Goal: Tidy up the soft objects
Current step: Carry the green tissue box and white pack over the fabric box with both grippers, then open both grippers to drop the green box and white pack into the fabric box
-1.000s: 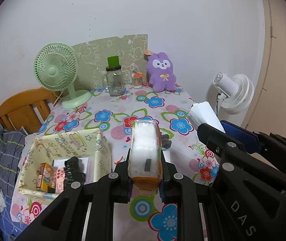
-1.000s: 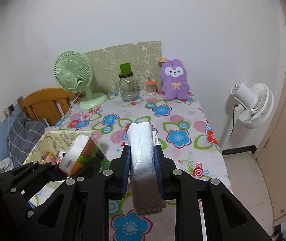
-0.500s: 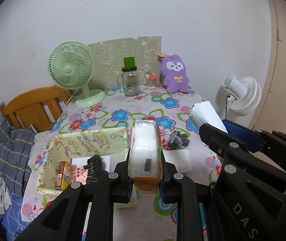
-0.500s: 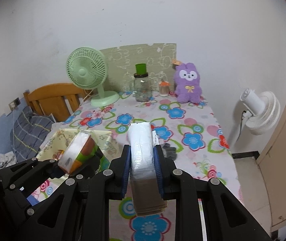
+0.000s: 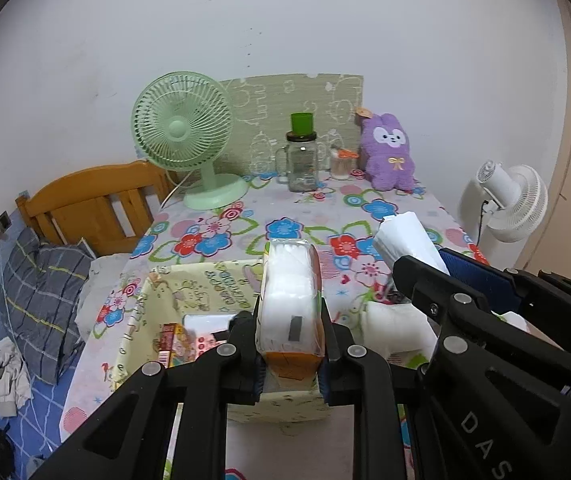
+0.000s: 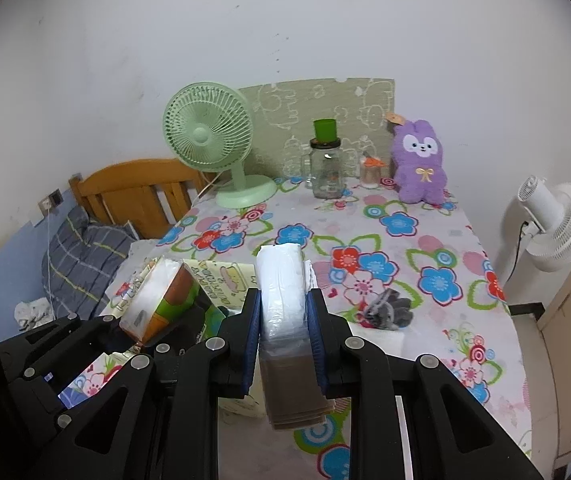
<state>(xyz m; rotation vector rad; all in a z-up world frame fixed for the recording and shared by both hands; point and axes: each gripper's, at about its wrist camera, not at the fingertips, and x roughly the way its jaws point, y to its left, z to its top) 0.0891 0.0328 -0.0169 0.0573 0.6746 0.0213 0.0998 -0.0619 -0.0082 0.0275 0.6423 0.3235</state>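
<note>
My left gripper (image 5: 290, 336) is shut on a clear-wrapped pack of white cotton pads (image 5: 290, 300) with an orange base. It hangs over the near wall of a yellow fabric basket (image 5: 153, 308). My right gripper (image 6: 284, 320) is shut on a white tissue pack (image 6: 281, 288) with a brown end, just right of the basket (image 6: 221, 276). In the right wrist view the left gripper (image 6: 153, 320) shows at lower left with its pack (image 6: 161, 300). A grey soft item (image 6: 389, 308) and a white cloth (image 5: 397, 332) lie on the floral table. A purple plush (image 6: 419, 164) sits at the back.
A small orange box (image 5: 171, 340) and a white packet (image 5: 205, 322) lie in the basket. At the table's back stand a green fan (image 5: 183, 136), a green-lidded glass jar (image 5: 301, 160) and a small jar (image 5: 341, 164). A white floor fan (image 6: 557, 232) stands right; a wooden headboard (image 5: 93, 204) and pillow (image 5: 41, 280) are left.
Both grippers have moved left and back from the wall with their packs still held. The basket has come under the left gripper, and the table's back items look farther away.
</note>
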